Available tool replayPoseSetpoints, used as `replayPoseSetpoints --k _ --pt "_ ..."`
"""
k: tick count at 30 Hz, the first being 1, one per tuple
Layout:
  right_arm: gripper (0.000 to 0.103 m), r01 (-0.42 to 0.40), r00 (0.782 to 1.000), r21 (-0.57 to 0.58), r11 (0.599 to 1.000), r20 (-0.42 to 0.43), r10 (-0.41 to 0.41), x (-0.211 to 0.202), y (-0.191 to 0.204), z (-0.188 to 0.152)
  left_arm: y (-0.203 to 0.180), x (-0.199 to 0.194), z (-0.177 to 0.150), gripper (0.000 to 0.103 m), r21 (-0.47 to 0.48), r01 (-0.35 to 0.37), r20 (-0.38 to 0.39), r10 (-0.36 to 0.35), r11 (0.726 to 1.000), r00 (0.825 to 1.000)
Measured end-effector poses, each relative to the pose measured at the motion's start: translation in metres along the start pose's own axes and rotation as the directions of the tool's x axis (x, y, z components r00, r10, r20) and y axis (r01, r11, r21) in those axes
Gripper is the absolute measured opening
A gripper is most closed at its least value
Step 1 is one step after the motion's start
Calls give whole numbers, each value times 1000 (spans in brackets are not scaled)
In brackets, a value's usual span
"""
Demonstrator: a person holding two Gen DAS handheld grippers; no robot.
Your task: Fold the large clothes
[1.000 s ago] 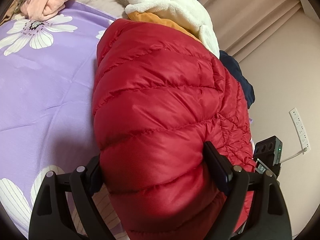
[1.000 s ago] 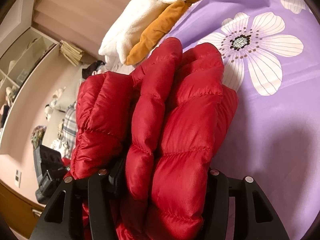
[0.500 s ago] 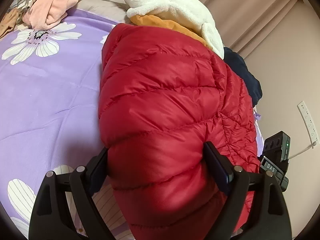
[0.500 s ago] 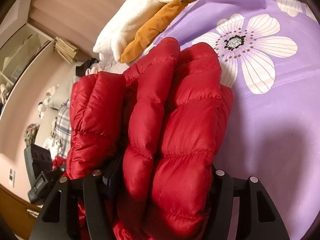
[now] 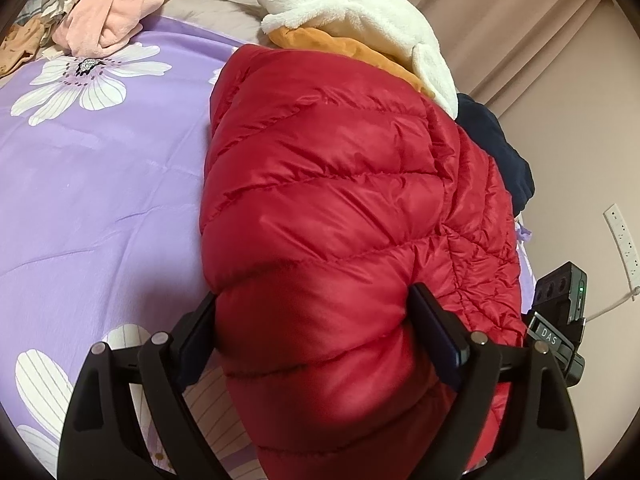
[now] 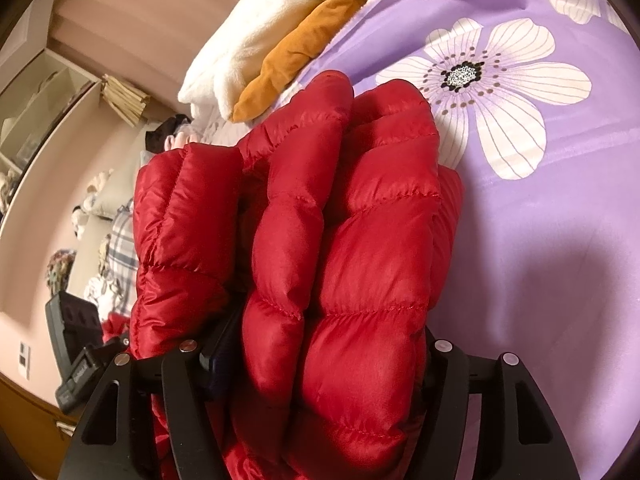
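Observation:
A red quilted down jacket [image 5: 328,200] lies folded into a thick bundle on a purple bedspread with white flowers [image 5: 88,184]. My left gripper [image 5: 316,336] is shut on one end of the bundle, its jaws pressed into the padding on both sides. My right gripper [image 6: 320,352] is shut on the other end of the jacket [image 6: 360,240], squeezing several puffy layers together. The opposite gripper's black body shows at the edge of each view.
A white fleece and an orange garment [image 5: 360,12] lie piled just beyond the jacket, with a navy garment [image 5: 496,152] beside it. Pink clothes [image 5: 112,12] lie at the far left. A wall with a power strip [image 5: 624,240] stands to the right. Shelves [image 6: 36,112] stand off the bed.
Both grippers have carried the folded jacket a little across the bedspread while keeping their hold. The bundle's shape is unchanged.

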State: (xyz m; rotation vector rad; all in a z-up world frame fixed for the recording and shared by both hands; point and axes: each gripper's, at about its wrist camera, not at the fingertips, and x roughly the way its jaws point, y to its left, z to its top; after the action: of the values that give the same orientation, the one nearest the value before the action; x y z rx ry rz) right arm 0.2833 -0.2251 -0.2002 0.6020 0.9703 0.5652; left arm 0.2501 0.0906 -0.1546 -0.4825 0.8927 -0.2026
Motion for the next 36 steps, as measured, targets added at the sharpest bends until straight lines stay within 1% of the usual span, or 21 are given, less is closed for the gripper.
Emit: replayPoseSetpoints --k 17,26,27,29,36 --pt "70 15 1000 14 1000 -8 -14 2 0 0 0 -1 -2 91 1 -5 2 5 1000 1000" --pt "71 16 1000 17 1000 -11 -15 3 0 2 0 -1 -2 91 2 -5 2 5 1000 1000" --pt "71 16 1000 17 1000 -11 -16 3 0 2 0 -1 -2 91 1 -5 3 5 1000 1000" --pt "76 27 1000 18 999 -11 -26 3 0 2 0 -1 -2 91 1 -5 3 5 1000 1000" --pt "76 32 999 18 999 -10 -32 3 0 1 0 -1 -2 91 2 -6 3 6 1000 1000"
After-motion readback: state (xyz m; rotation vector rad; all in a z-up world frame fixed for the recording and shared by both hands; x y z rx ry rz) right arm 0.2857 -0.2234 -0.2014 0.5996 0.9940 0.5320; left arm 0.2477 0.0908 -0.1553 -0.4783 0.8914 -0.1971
